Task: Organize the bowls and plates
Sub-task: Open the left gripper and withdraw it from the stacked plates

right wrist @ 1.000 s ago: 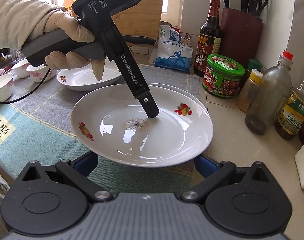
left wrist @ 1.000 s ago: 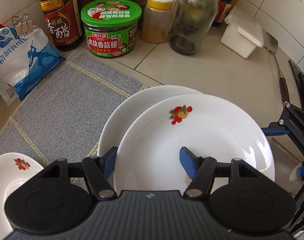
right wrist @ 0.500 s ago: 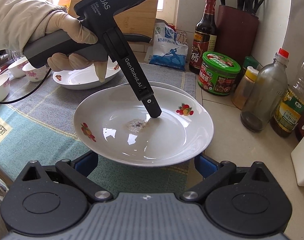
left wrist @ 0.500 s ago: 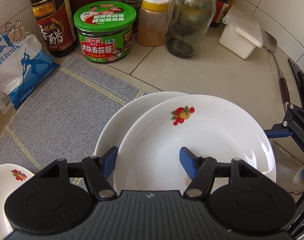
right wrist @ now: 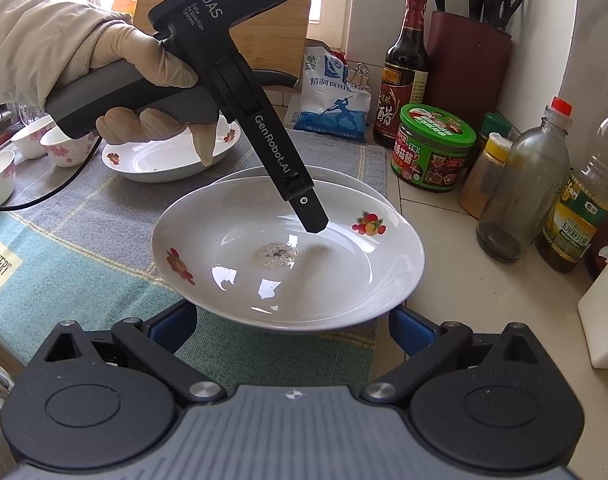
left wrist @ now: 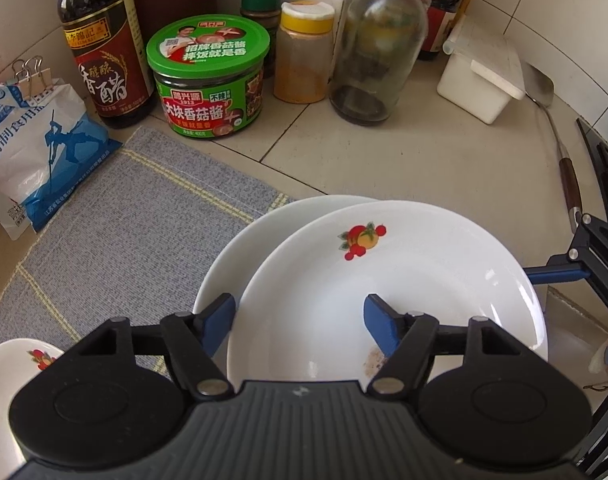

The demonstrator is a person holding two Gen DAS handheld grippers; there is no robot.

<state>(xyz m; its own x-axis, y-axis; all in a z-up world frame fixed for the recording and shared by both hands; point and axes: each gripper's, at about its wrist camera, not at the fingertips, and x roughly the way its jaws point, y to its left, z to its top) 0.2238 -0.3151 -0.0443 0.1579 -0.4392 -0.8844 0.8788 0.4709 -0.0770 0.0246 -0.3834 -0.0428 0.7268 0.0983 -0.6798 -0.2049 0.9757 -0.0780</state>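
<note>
The left gripper [left wrist: 297, 314] is seen with jaws that have just been opening. The near rim of the upper plate [left wrist: 404, 280] stands loose between them at lower centre. The right gripper [right wrist: 291, 322] is spread wide with its tips hidden under that plate, so a grip cannot be told. A second plate [left wrist: 239, 248] lies beneath, partly on the cloth [left wrist: 123, 220].

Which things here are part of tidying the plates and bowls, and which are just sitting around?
Job:
top plate
plate under it
far plate
bowls
left hand-held gripper, jaws just opening about the top plate's rim

Lying about:
vinegar bottle
green jar
salt bag
spatula
knife block
</note>
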